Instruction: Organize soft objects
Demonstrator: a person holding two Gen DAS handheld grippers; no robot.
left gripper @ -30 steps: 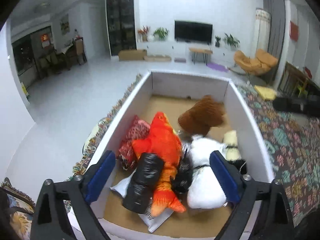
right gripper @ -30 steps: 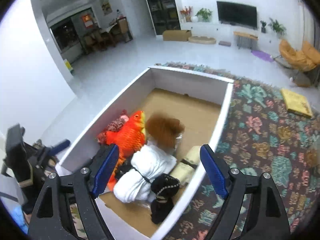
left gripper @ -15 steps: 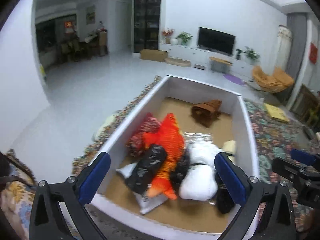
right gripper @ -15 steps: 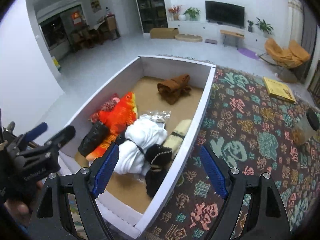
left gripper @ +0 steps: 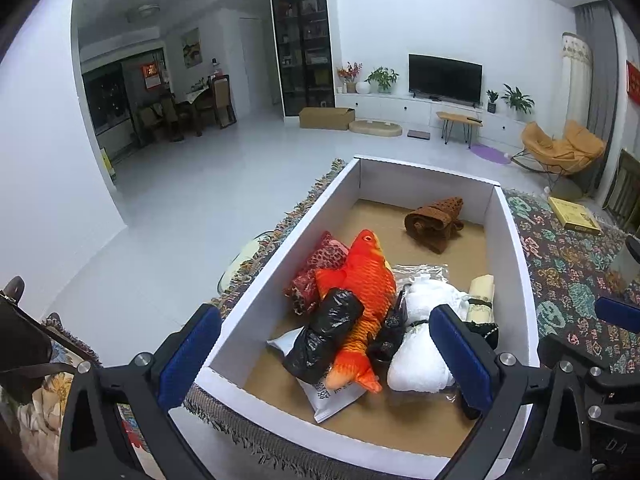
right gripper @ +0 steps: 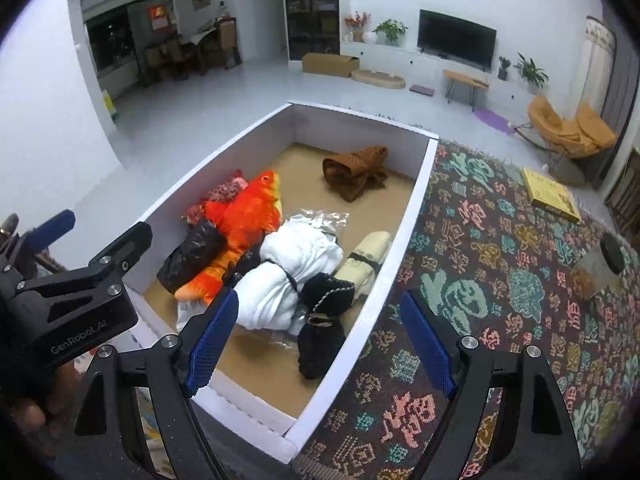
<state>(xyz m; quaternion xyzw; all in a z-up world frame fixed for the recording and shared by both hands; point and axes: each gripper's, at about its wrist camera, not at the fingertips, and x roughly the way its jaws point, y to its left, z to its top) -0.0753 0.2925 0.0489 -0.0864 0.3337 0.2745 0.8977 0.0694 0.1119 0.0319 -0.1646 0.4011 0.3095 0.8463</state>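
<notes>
Living-room rug (right gripper: 500, 248), white box (left gripper: 516, 264) on top: orange fish plush (left gripper: 364, 300), white bundle (right gripper: 292, 272), brown knit roll (left gripper: 434, 224) already inside. Left gripper (left gripper: 328, 354) and right gripper (right gripper: 316, 332) both spread wide, holding nothing. Apparently nearly done.

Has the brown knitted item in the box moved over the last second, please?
Yes. The brown knitted item was beside the orange fish; it now lies apart, nearer the box's far wall.
</notes>
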